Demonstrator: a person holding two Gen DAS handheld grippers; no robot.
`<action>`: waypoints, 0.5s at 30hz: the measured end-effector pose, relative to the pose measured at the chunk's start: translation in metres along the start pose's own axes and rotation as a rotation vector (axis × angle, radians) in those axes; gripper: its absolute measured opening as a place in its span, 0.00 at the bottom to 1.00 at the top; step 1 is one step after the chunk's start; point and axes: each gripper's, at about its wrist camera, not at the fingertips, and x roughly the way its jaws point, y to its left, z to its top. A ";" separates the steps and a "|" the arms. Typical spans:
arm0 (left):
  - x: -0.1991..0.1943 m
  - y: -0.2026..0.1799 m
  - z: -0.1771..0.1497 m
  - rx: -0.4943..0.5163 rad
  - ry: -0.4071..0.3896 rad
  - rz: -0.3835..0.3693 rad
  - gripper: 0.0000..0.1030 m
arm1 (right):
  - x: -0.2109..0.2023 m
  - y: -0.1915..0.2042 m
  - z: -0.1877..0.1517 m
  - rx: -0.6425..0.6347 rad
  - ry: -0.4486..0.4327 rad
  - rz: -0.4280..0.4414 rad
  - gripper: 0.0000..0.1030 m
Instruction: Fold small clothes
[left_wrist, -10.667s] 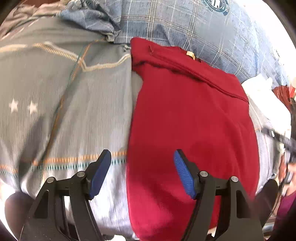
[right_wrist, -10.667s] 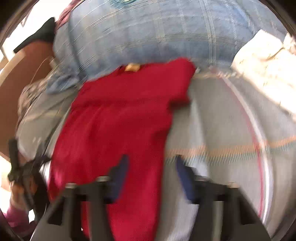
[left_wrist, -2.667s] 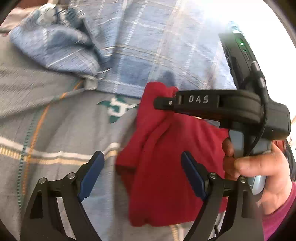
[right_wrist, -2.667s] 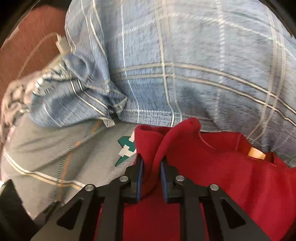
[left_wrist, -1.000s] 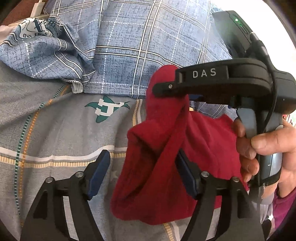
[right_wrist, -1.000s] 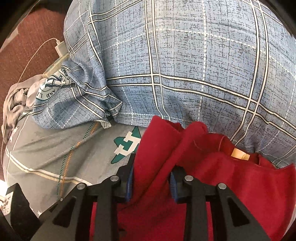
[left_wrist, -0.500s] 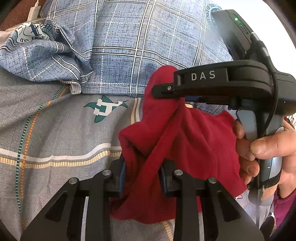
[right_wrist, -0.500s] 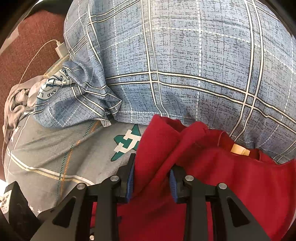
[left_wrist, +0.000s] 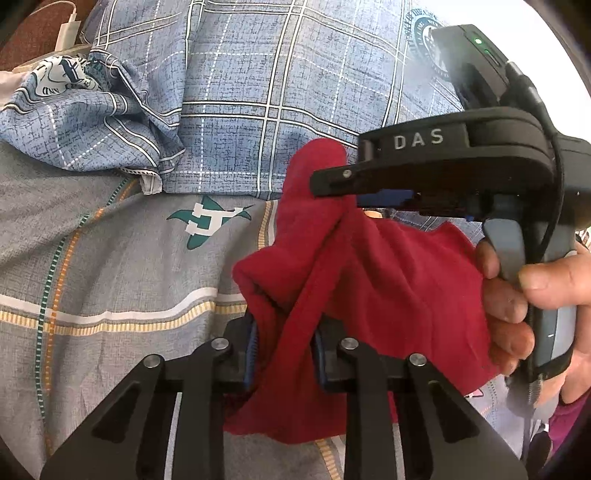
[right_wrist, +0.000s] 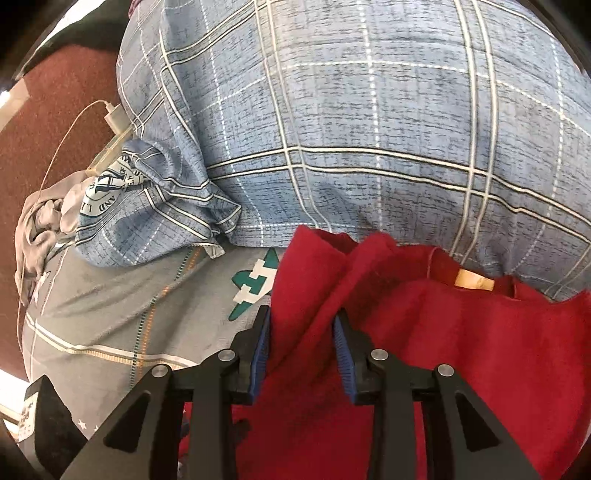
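A small red garment (left_wrist: 399, 280) lies bunched on a grey patterned bedsheet (left_wrist: 110, 258). My left gripper (left_wrist: 286, 336) is shut on a thick fold at its left edge. My right gripper (right_wrist: 302, 343) holds the upper left corner of the red garment (right_wrist: 461, 350) between its blue pads, jaws narrowly apart around bunched cloth. The garment's tan neck label (right_wrist: 474, 282) shows at the back. In the left wrist view the right gripper (left_wrist: 354, 192) comes in from the right, held by a hand (left_wrist: 517, 288), with the cloth raised in a peak.
A large blue plaid pillow (right_wrist: 369, 129) lies just behind the garment, its loose corner (left_wrist: 92, 122) to the left. A white charger and cable (right_wrist: 114, 118) lie on the dark red surface (right_wrist: 48, 118) at the far left. Grey crumpled cloth (right_wrist: 37, 221) lies by the bed edge.
My left gripper has closed on the garment's left fold, from wide open a second ago. The right gripper keeps hold of the raised corner, its jaws looser than 2.7 s ago.
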 end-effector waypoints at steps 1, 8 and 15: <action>0.000 -0.001 0.000 0.003 0.000 0.001 0.20 | -0.001 0.000 -0.001 -0.007 0.000 -0.007 0.33; -0.001 -0.002 -0.001 0.007 0.000 0.006 0.19 | 0.001 0.002 0.000 0.013 0.021 0.014 0.36; -0.001 -0.001 0.001 0.007 0.006 0.005 0.19 | 0.022 0.012 0.011 0.022 0.091 0.000 0.59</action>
